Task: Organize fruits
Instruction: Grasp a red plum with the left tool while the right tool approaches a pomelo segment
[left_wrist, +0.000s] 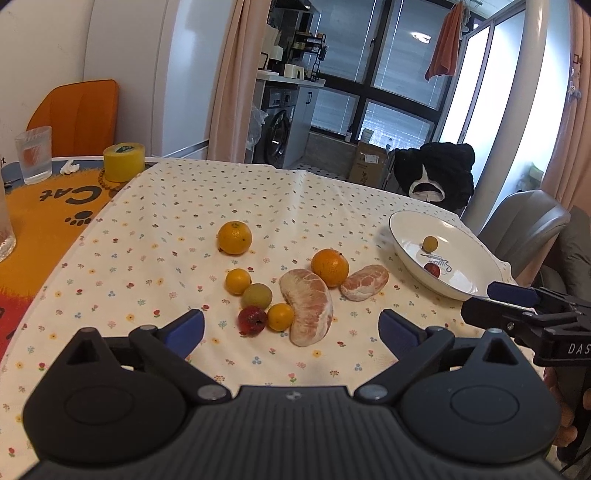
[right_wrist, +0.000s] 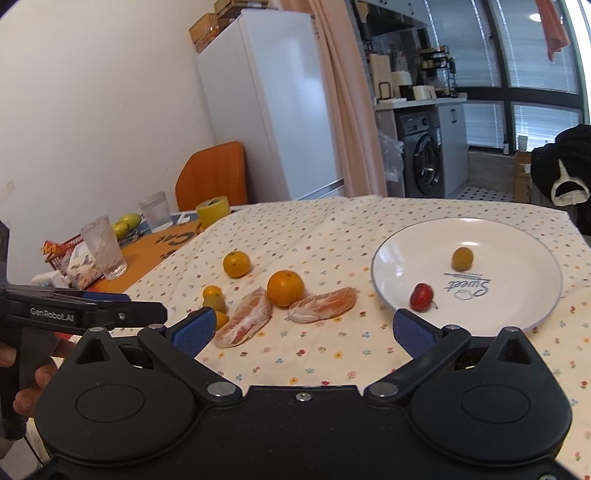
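Both grippers hover low over the flowered tablecloth (left_wrist: 177, 206), empty. Left gripper (left_wrist: 291, 326): jaws wide apart, aimed at the loose fruit. Right gripper (right_wrist: 303, 326): jaws likewise wide apart, between the fruit and the white plate (right_wrist: 517, 236). On the plate: one small green-yellow fruit (right_wrist: 462, 257) and one small red fruit (right_wrist: 422, 296), apart from each other. On the cloth: two oranges, one far (left_wrist: 234, 237), one near (left_wrist: 330, 267); two peeled pomelo pieces, large (left_wrist: 308, 310) and small (left_wrist: 365, 282), either side of the near orange and touching or almost so; a tight cluster of small round fruit just left of the large piece, including a red one (left_wrist: 252, 320). Judgement: the oranges are firm, fairly heavy and apt to roll, so grip across the middle. The pomelo pieces look soft and tear-prone; close gently across the thick middle. The small fruits are light, smooth and crowded, so approach from the open side.
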